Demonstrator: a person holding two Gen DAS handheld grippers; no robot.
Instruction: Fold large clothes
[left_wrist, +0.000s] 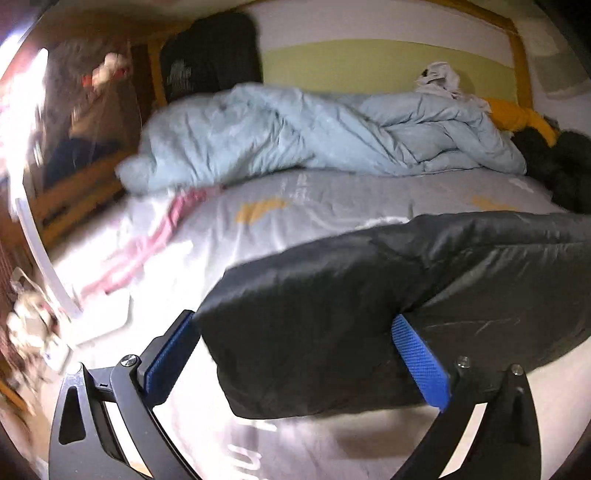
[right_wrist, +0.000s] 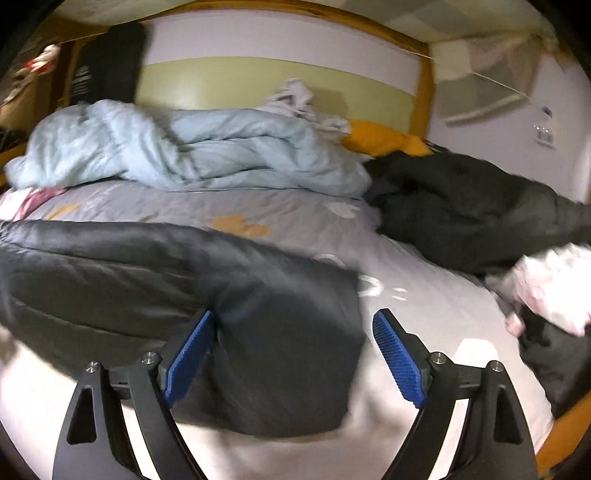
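A dark grey padded jacket (left_wrist: 369, 288) lies folded into a thick bundle on the grey printed bed sheet (left_wrist: 295, 206). My left gripper (left_wrist: 291, 317) is open wide, its blue pads (left_wrist: 421, 365) standing on either side of the bundle's left end. In the right wrist view, the same jacket (right_wrist: 166, 273) has its right end between the fingers of my right gripper (right_wrist: 294, 314), which is also open. That gripper's right pad (right_wrist: 397, 360) stands clear of the cloth, while the left pad touches a crease. Neither gripper pinches the fabric.
A crumpled light-blue duvet (left_wrist: 295, 136) runs along the far side of the bed. A heap of dark clothes (right_wrist: 472, 210) and a pink-white garment (right_wrist: 550, 288) lie at the right. An orange pillow (right_wrist: 380, 138) sits by the wooden frame (right_wrist: 424, 77). A pink cloth (left_wrist: 147, 243) lies at the left.
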